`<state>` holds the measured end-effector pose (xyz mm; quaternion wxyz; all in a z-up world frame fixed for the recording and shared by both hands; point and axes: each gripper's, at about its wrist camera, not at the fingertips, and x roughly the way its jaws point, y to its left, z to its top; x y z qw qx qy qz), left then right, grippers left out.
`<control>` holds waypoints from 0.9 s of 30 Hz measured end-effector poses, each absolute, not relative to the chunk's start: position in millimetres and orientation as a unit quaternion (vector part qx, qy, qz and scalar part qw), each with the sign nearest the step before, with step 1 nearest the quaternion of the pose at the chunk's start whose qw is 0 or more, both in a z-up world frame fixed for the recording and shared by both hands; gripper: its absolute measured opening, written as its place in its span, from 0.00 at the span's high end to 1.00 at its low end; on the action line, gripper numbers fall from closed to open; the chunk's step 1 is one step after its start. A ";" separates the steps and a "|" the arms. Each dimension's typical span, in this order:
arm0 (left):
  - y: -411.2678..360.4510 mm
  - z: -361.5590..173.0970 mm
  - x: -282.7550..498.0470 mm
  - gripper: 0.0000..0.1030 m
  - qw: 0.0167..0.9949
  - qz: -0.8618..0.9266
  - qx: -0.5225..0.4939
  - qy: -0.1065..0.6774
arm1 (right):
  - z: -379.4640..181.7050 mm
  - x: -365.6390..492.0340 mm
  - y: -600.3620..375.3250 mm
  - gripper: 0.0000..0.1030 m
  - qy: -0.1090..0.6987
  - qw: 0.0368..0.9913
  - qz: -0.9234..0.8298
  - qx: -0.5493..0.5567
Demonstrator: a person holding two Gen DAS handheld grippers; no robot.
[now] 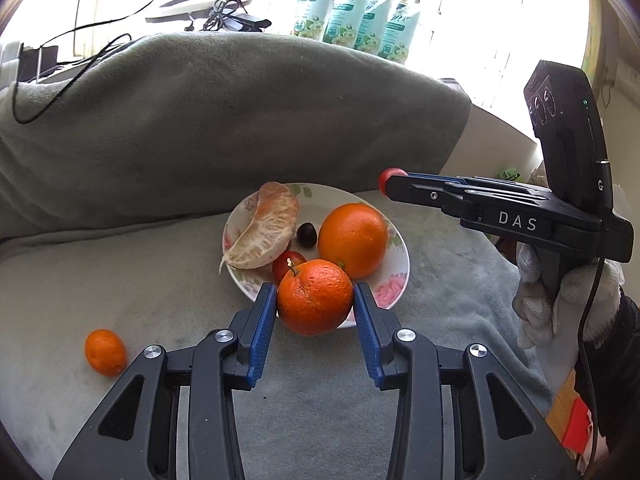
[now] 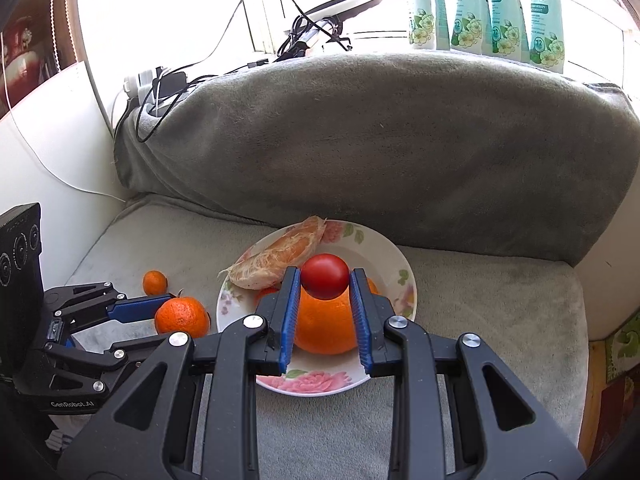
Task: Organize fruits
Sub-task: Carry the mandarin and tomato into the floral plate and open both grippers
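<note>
The left gripper [image 1: 315, 304] has its blue pads pressed on either side of a rough-skinned tangerine [image 1: 315, 297], jaws part-open around it, held at the near-left rim of the floral plate [image 1: 394, 280]. The right gripper [image 2: 325, 284] is clamped narrowly on a small red tomato [image 2: 325, 276], held over the plate's middle, above the large orange [image 2: 325, 326]. On the plate also lie a peeled citrus segment [image 1: 264, 232], a dark round fruit [image 1: 307, 234] and a second red fruit [image 1: 285, 265]. A small kumquat [image 1: 105, 352] sits on the grey cushion [image 1: 320, 400], left of the plate, apart from it.
</note>
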<state>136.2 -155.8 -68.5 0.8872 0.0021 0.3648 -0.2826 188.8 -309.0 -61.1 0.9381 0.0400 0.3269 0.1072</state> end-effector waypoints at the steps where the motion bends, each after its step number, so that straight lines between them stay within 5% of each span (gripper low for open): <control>1: -157.2 -69.4 137.6 0.63 0.887 -0.283 0.004 0.366 | -61.4 191.7 -310.2 0.75 0.327 0.938 0.106 0.039; 27: -174.3 -85.8 169.8 0.63 0.877 -0.289 0.009 0.384 | -82.5 251.2 -320.2 0.74 0.355 0.928 0.099 0.053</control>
